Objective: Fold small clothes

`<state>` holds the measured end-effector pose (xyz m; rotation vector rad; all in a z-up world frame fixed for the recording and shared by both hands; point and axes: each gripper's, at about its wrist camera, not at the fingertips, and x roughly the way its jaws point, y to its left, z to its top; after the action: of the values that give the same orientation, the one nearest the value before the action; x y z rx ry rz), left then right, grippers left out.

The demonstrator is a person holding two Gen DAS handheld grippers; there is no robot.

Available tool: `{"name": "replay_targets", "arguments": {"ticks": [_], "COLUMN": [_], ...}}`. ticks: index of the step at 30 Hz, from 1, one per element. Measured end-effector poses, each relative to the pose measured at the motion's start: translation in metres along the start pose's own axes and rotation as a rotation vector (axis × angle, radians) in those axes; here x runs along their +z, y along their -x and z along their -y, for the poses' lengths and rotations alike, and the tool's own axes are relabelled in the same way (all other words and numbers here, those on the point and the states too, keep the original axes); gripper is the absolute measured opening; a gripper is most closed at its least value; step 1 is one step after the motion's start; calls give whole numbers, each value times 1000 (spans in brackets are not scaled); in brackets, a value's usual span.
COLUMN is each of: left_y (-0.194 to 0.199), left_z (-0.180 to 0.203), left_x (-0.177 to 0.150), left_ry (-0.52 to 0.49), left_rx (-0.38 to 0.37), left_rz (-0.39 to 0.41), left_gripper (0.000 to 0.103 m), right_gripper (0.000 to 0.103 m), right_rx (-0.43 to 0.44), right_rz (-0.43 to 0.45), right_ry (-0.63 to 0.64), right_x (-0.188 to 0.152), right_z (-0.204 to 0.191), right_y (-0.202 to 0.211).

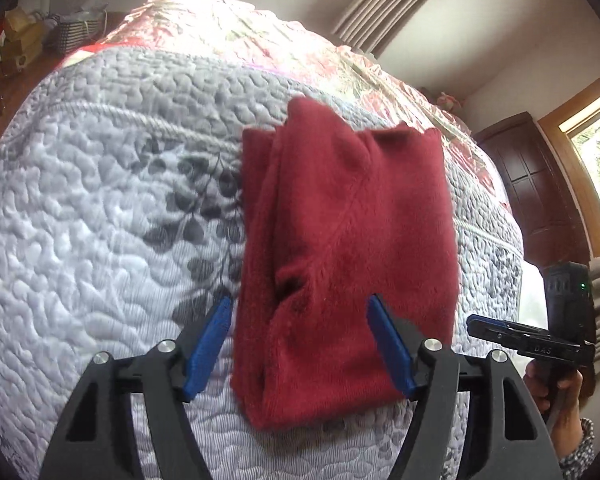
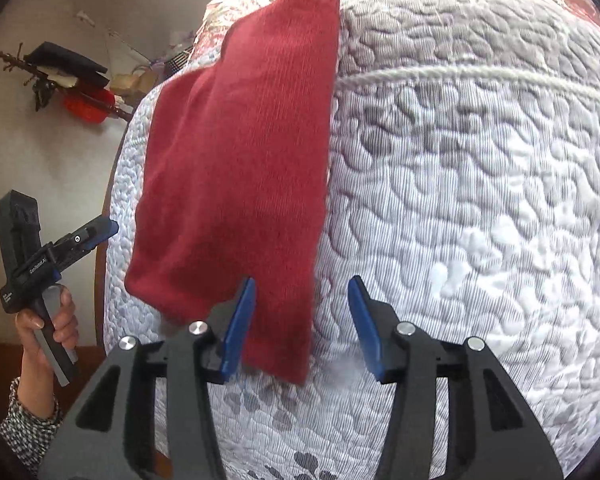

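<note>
Folding looked partway done: the red knit garment (image 1: 348, 248) lay doubled on the quilted bed (image 1: 100, 200). You held both hand-held grippers, left (image 1: 300, 344) and right (image 2: 302, 328), spread and empty; next probably called for pinching its near edge.

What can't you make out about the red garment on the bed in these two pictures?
- Dark red knitted garment: its type; folded layers hide its shape in both views.
- Its underside: hidden against the grey-white quilted bedspread.
- Its near edge, right wrist view: partly behind a blue pad.
- Knit detail, left wrist view: blurred.
</note>
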<state>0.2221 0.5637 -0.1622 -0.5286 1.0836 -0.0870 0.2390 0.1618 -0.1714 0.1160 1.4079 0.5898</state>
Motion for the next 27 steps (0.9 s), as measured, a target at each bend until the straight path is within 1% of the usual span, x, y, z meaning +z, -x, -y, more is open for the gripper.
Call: {"name": "replay_targets", "arguments": {"ticks": [3, 6, 9, 11, 12, 13, 15, 16, 17, 18, 19, 20, 21, 22, 23, 25, 26, 27], "left_y": [-21, -41, -62, -72, -77, -82, -89, -89, -84, -78, -72, -67, -66, -67, -68, -63, -57, -48], "left_z": [7, 13, 24, 28, 29, 30, 30, 28, 21, 14, 6, -4, -11, -18, -24, -27, -27, -27], "left_x": [39, 75, 100, 109, 111, 114, 113, 112, 109, 106, 102, 98, 95, 92, 90, 89, 89, 88], "left_ry": [-11, -19, -35, -58, -63, -66, -65, -58, -25, 9, 41, 65, 79, 93, 108, 129, 142, 150], "left_rx": [47, 61, 70, 92, 98, 85, 98, 79, 48, 38, 35, 48, 68, 70, 50, 15, 10, -8], "left_rz": [8, 20, 18, 13, 7, 2, -13, -12, 2, 26, 50, 70, 79, 78, 71, 70, 80, 95], "left_gripper": [70, 70, 71, 71, 65, 59, 32, 24, 19, 19, 19, 18, 16, 16, 17, 28, 42, 61], "right_gripper": [49, 49, 49, 51, 51, 51, 51, 52, 52, 52, 52, 52, 52, 52, 52, 52, 53, 53], "right_rx": [-25, -17, -1, 13, 24, 31, 24, 19, 15, 11, 5, -1, -4, -4, -6, -29, -40, -43], "right_rz": [12, 18, 18, 21, 24, 27, 32, 33, 36, 38, 41, 43, 42, 40, 37, 34, 34, 33], "right_ry": [8, -17, -36, -43, -47, -51, -49, -46, -42, -34, -25, -17, -10, -7, -2, 18, 29, 34], "right_x": [28, 45, 51, 54, 54, 53, 52, 50, 49, 48, 52, 47, 52, 55, 55, 57, 58, 60], "right_z": [4, 13, 25, 28, 32, 36, 35, 38, 39, 43, 36, 36, 33, 30, 27, 19, 17, 16], "right_y": [-4, -12, -17, -21, -21, -21, -22, -21, -20, -16, -20, -21, -20, -21, -24, -25, -23, -22]}}
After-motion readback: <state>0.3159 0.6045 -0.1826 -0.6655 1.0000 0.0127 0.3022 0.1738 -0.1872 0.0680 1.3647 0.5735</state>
